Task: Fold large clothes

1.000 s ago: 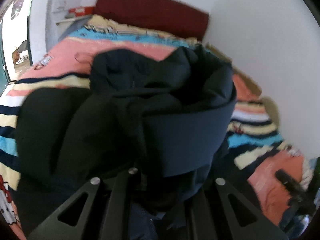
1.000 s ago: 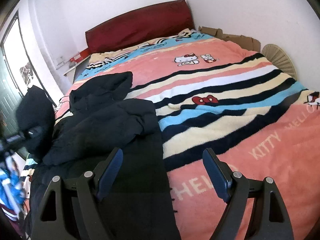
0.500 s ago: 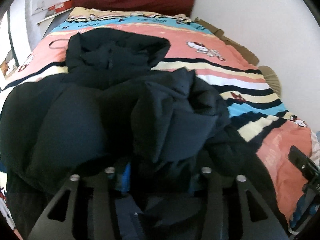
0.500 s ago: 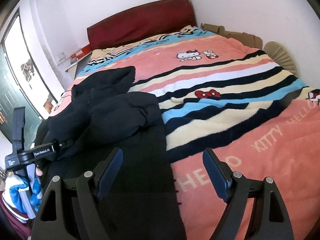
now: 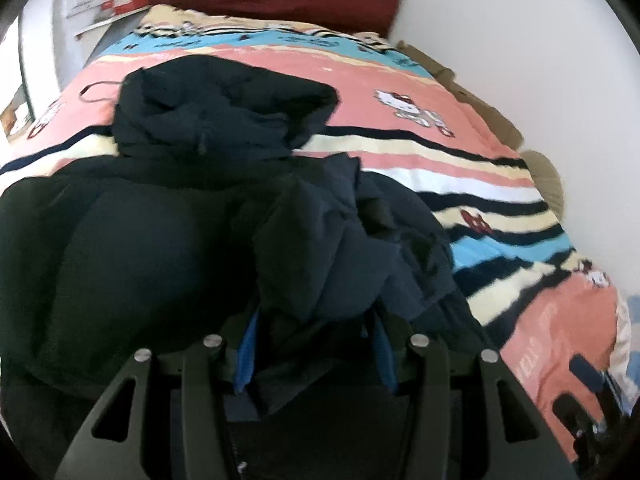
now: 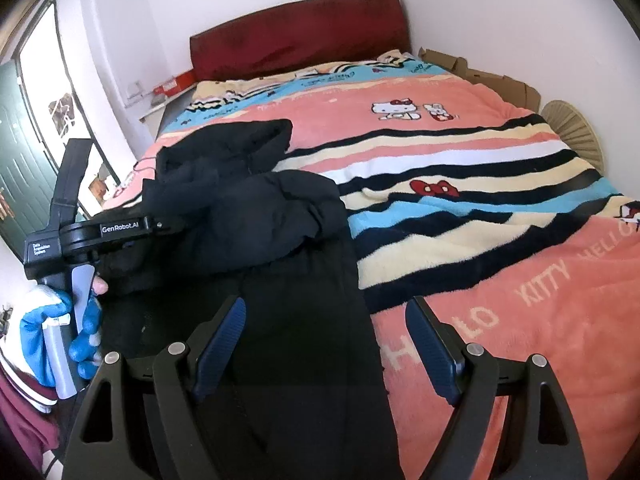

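White walls and a dark red headboard (image 6: 298, 36) are seen behind a bed covered by a striped pink, cream, blue and black blanket (image 6: 460, 168) printed with cartoon cats. Flattened cardboard (image 6: 480, 72) is wedged along the wall at the upper right of the right wrist view. A dark padded jacket (image 6: 256, 216) is spread over the left half of the blanket, its hood (image 5: 224, 108) lying toward the headboard. In the left wrist view a bunched fold of navy fabric (image 5: 332, 248) is heaped at centre frame, directly above the left gripper (image 5: 316, 356). Its jaws have just been opening and are now parted about halfway; cloth lies between the 2 blue pads, but whether they press on it cannot be told. The right gripper (image 6: 326, 344) is held wide open at the bottom of its view, nothing gripped, over the jacket's lower edge. A blue-gloved hand (image 6: 68, 336) is seen at lower left there, wrapped around the left gripper's handle
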The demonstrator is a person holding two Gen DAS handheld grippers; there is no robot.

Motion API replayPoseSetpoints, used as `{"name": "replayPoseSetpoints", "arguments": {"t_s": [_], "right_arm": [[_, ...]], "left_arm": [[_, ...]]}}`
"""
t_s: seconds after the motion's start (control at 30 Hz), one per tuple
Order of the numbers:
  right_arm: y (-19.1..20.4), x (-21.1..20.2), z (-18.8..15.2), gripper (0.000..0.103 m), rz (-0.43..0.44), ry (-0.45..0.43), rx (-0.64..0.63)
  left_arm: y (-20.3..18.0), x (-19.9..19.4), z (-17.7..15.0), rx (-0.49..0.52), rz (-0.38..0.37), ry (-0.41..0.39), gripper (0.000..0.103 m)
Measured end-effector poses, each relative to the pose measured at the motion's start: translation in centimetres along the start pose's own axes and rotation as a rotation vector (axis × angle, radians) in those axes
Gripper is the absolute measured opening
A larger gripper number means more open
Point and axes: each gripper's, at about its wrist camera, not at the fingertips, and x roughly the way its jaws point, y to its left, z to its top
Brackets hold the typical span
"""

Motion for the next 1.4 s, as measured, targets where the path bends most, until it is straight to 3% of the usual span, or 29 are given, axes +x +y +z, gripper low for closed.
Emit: {"name": "replayPoseSetpoints", "arguments": {"t_s": [0.13, 0.4, 0.57, 0.7, 0.83, 0.93, 1.03, 1.17, 1.4], "right_arm": [[0.4, 0.6, 0.0, 0.081, -0.008, 0.014, -0.009], [3.8, 1.9, 0.4, 0.081, 0.013, 0.040, -0.077], [6.5, 2.1, 1.7, 0.081, 0.038, 0.041, -0.147], [10.3, 2.9, 3.9, 0.081, 0.092, 0.021, -0.199], [14.7, 4.3, 5.8, 0.081, 0.163, 0.004, -0.252], [17.0, 6.6, 6.9, 0.081, 0.203, 0.022, -0.266], [17.7, 10.2, 7.2, 0.081, 0.159, 0.068, -0.272], [16.8, 14.5, 6.5, 0.081, 0.103, 0.148, -0.274], [14.8, 19.4, 3.5, 0.089, 0.129, 0.236, -0.252]], "left_arm": [[-1.0, -1.6, 0.0, 0.037, -0.080, -0.032, 0.056], [-1.4, -7.0, 2.7, 0.101, -0.238, -0.120, 0.056], [5.1, -9.9, 3.0, 0.141, -0.068, -0.146, 0.056], [12.4, -11.2, 2.9, 0.088, 0.067, -0.146, 0.056], [17.4, -10.9, 2.3, 0.040, 0.137, -0.139, 0.056], [19.9, -9.6, 1.9, 0.010, 0.158, -0.125, 0.056], [21.6, -7.3, 1.0, -0.012, 0.166, -0.080, 0.056], [22.7, -3.9, -1.3, -0.023, 0.138, -0.028, 0.060], [23.0, -1.3, -3.5, -0.017, 0.115, -0.006, 0.065]]}}
